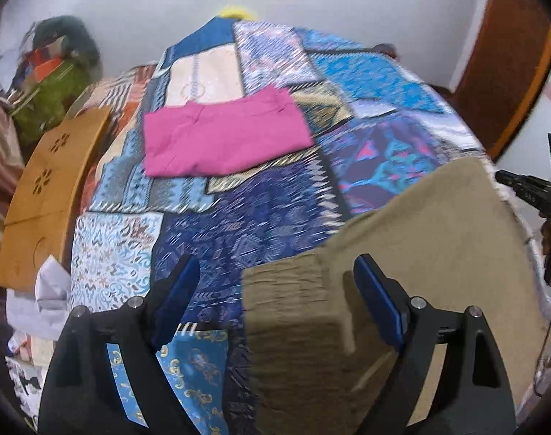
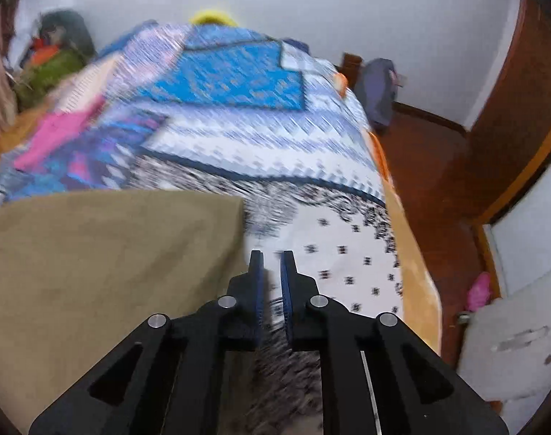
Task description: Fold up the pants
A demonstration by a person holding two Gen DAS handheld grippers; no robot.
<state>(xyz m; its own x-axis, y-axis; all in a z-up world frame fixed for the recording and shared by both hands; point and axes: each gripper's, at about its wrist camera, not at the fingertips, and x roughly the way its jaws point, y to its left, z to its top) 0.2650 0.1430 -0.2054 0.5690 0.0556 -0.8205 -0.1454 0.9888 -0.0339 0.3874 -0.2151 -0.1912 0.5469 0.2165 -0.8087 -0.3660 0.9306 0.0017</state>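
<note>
Khaki pants (image 1: 413,261) lie on the patchwork bedspread (image 1: 239,224), at the near right in the left wrist view. My left gripper (image 1: 275,272) is wide open and empty above their left edge, its right finger over the cloth. In the right wrist view the khaki pants (image 2: 105,261) fill the near left. My right gripper (image 2: 271,264) sits just past their right edge, jaws nearly closed with a narrow gap and nothing between them. A folded pink garment (image 1: 224,134) lies farther back on the bed; it also shows in the right wrist view (image 2: 57,134).
A wooden headboard panel (image 1: 46,188) runs along the bed's left side, with a pile of clothes (image 1: 54,83) behind it. A wooden door (image 2: 522,108) and brown floor (image 2: 427,159) lie to the right of the bed. A grey bag (image 2: 378,87) stands by the far wall.
</note>
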